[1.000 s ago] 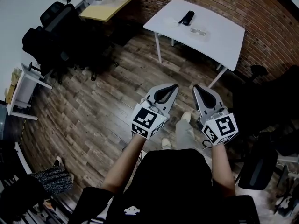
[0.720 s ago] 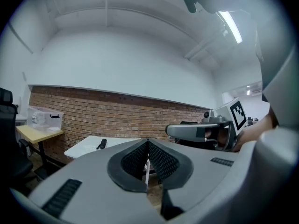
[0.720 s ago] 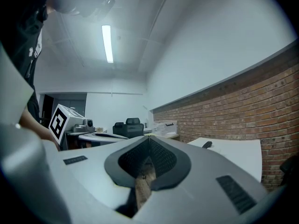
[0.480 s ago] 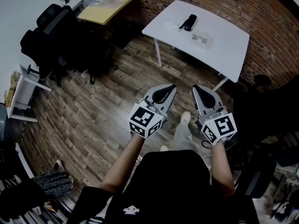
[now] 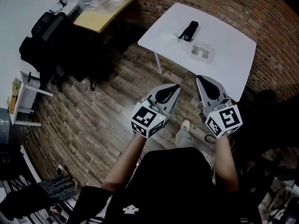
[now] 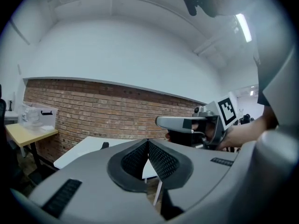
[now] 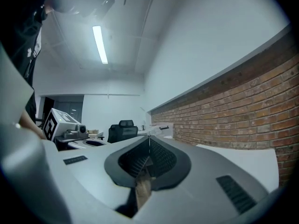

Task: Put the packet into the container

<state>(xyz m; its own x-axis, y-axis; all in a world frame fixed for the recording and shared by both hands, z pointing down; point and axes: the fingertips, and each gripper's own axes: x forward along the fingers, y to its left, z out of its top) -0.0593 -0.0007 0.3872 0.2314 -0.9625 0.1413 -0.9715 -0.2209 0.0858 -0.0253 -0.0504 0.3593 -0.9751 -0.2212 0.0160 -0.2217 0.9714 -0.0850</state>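
Packet (image 5: 169, 37) lies on the white desk (image 5: 229, 41), pale and flat, near the desk's far-left part in the head view; too small to tell more. A black oblong item (image 5: 188, 30) sits just beside it. Container (image 5: 202, 51), clear and rectangular, stands on the same desk, apart from the packet and closer to the person; can't tell if anything is inside.

Both grippers are held out in front of the person, over the wood floor (image 5: 93, 115), short of the desk. Neither touches the packet or container.

Left gripper (image 5: 174, 87): jaws clenched, ribbed pads meeting tip to tip w/ nothing btwn them, per the left gripper view. It points roughly level toward the desk, which shows beyond the jaws w/ the brick wall (image 5: 224, 3) behind.

Right gripper (image 5: 200, 79): jaws also closed together, empty; the right gripper view shows only floor through the gap under the pads. Its tip reaches close to the desk's near edge in the head view.

The 2 grippers sit side by side, apart, each w/ its marker cube toward the person.

Off to the left: black office chairs (image 5: 51, 41) and a 2nd, yellow-topped desk (image 5: 100, 15) w/ clear boxes on it. 1 pale shoe (image 5: 185, 124) shows on the floor btwn the arms.
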